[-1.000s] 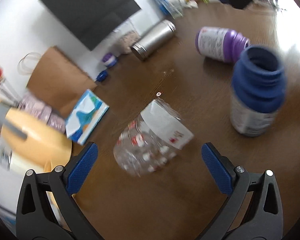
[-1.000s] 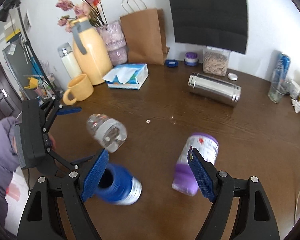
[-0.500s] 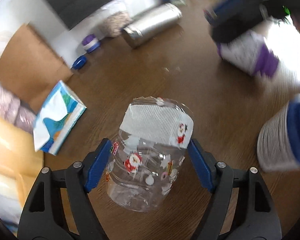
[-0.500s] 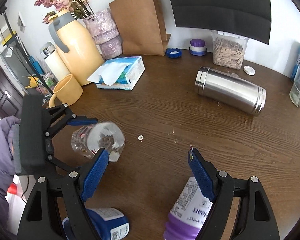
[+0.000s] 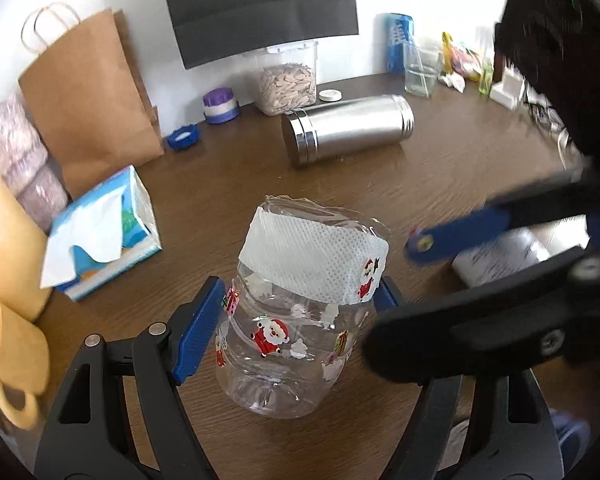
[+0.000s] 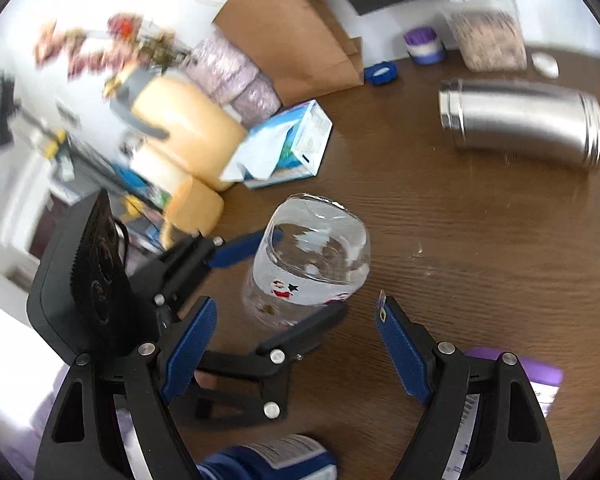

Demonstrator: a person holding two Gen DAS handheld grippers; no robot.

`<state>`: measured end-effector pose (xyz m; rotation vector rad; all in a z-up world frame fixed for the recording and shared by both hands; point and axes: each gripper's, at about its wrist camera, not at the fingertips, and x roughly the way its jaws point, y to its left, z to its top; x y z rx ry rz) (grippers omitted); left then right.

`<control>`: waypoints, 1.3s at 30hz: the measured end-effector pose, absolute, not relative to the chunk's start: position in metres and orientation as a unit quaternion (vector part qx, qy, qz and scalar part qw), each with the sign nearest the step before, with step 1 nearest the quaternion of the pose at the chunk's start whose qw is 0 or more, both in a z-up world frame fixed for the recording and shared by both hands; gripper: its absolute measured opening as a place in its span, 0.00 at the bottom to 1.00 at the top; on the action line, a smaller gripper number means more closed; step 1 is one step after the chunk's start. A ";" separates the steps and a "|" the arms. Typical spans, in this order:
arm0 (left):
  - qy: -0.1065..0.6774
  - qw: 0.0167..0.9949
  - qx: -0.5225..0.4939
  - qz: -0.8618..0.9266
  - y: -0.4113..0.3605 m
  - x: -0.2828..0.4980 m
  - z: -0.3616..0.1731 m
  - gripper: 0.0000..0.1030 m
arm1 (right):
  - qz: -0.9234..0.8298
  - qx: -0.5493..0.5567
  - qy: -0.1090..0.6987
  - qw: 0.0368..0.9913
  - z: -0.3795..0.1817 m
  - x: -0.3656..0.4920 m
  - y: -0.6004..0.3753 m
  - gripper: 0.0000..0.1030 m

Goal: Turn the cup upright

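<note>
The clear plastic cup (image 5: 296,316), with Santa stickers and a white tape band at its rim, stands mouth-up and slightly tilted on the brown table. My left gripper (image 5: 298,320) is shut on the cup's lower body, blue pads on both sides. In the right wrist view the cup (image 6: 312,264) shows its open mouth, held by the left gripper (image 6: 284,280). My right gripper (image 6: 296,348) is open and empty, just in front of the cup; it crosses the right side of the left wrist view (image 5: 480,280).
A steel canister (image 5: 348,128) lies on its side behind. A tissue box (image 5: 104,232), paper bag (image 5: 88,96), yellow jug and mug (image 5: 16,356) stand at left. A purple bottle (image 6: 540,384) and a blue bottle (image 6: 268,460) lie near the right gripper.
The left gripper closed on the lying cup and turned it mouth-up. The right gripper swung left toward the cup, away from the purple and blue bottles.
</note>
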<state>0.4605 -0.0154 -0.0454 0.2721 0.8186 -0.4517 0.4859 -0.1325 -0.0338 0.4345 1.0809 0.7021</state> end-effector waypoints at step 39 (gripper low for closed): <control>0.329 0.941 -0.018 0.069 -0.048 0.380 0.019 0.83 | 0.282 0.160 0.411 0.852 -0.001 0.493 -0.137 0.64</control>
